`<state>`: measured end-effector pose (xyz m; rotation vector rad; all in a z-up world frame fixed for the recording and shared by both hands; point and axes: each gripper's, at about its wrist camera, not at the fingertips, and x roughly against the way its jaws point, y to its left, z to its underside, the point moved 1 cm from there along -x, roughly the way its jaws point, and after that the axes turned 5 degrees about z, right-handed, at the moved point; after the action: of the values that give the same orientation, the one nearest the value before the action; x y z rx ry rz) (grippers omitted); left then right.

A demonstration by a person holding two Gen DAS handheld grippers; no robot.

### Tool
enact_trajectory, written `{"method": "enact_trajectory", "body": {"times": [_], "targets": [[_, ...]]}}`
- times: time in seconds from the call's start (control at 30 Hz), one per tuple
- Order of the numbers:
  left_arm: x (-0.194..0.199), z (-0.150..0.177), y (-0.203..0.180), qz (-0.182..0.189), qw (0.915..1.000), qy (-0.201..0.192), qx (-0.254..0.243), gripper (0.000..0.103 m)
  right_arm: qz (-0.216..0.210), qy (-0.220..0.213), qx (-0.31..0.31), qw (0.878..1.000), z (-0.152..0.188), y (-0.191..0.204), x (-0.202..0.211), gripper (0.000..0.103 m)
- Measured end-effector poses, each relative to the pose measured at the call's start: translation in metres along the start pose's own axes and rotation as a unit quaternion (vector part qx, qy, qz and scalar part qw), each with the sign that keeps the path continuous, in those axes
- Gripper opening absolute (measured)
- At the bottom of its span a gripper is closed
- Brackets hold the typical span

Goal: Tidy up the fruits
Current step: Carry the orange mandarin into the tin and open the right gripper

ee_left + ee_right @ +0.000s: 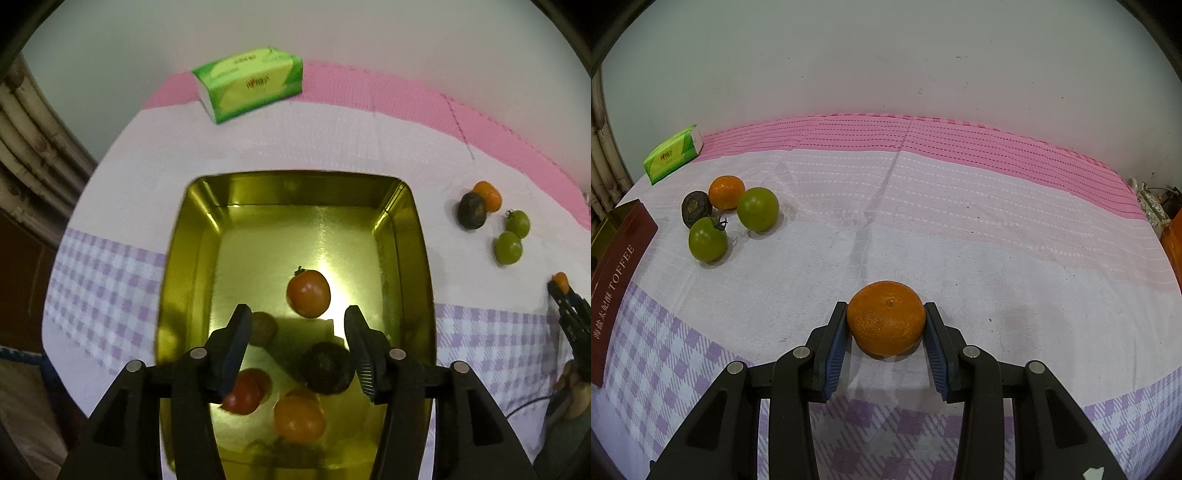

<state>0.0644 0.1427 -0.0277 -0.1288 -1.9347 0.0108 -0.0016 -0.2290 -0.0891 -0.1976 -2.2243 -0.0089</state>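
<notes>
While the left gripper (297, 321) hangs over the gold tin tray (417, 266), its black jaws stand spread with nothing between them, ribbed blue pads facing inward. That tray is a rounded rectangle of mirror-bright metal with sloping walls. Inside, a smooth orange-red tomato (308, 293) with a small green stem sits near the centre; toward six o'clock lie a redder tomato (245, 393), an orange fruit (299, 419) and a dull, dark round fruit (327, 367), close together. Part of another brownish shape shows at the left pad, though I cannot tell whether it is fruit or reflection.

At the right gripper (886, 319), the pads pinch a pebbled, slightly flattened tangerine (886, 317) from both sides; it rests on the tablecloth (923, 229), a woven cloth, pink-banded at twelve o'clock and lilac-checked at six. Toward ten o'clock in the right wrist view cluster two glossy green tomatoes (758, 208) (707, 240), a second tangerine (726, 192) and a wrinkled dark fruit (696, 208). Beyond them lies a soft green tissue pack (672, 155). A maroon box side lettered TOFFEE (617, 280) shows at nine o'clock.
</notes>
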Motion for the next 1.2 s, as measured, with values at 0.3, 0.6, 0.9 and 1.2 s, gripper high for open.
{"method": "enact_trajectory", "body": {"times": [0.3, 0.6, 0.9, 1.2], "targets": [[0.038, 0.027, 0.016, 0.007, 0.9994, -0.034, -0.008, 0.062, 0.001, 0.000, 0.003, 1.000, -0.001, 0.000, -0.001, 0.037], [0.036, 0.047, 0.045, -0.002, 0.9993, -0.029, 0.025, 0.065, 0.012, 0.017, 0.000, 1.000, -0.008, 0.005, -0.001, 0.035], [0.050, 0.059, 0.062, -0.024, 0.9965, -0.060, 0.054, 0.065, -0.093, -0.018, 0.034, 0.995, -0.033, 0.075, 0.054, 0.034], [0.056, 0.070, 0.084, -0.021, 0.9926, -0.067, 0.099, 0.066, -0.224, -0.021, 0.145, 0.963, -0.031, 0.209, 0.097, 0.034]]}}
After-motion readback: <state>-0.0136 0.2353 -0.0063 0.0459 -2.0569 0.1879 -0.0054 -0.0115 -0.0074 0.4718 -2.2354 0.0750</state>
